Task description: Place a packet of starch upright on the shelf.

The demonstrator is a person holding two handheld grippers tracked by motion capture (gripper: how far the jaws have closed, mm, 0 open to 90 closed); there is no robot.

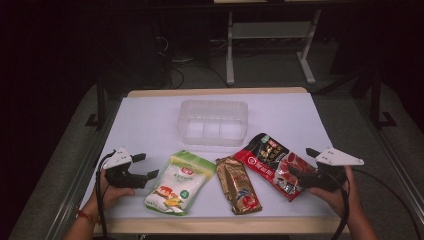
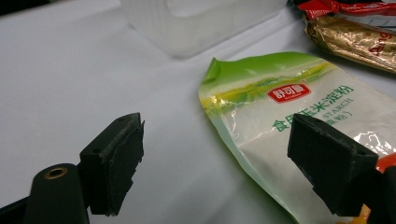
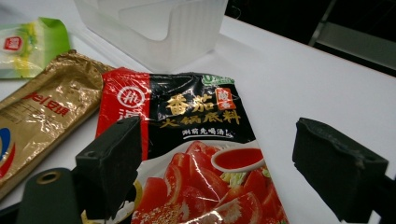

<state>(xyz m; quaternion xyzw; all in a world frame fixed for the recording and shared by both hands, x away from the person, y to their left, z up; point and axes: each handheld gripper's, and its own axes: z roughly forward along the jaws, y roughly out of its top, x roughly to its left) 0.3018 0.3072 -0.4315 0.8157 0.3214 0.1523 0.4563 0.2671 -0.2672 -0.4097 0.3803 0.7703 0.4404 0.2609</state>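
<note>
Green-and-white starch pouch (image 1: 178, 183), flat, unopened.

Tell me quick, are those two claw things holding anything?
Left gripper: open, holding nothing, beside the green pouch.
Right gripper: open, holding nothing, by the red pouch.

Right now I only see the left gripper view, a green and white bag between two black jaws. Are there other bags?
Observer: Yes, three in a row: the green and white bag, a gold packet, a red and black packet.
Operator: Is the other gripper holding one?
Observer: No. The right gripper is open, over the red and black packet's end.
Operator: Anything in the box?
Observer: The clear box looks empty.
</note>
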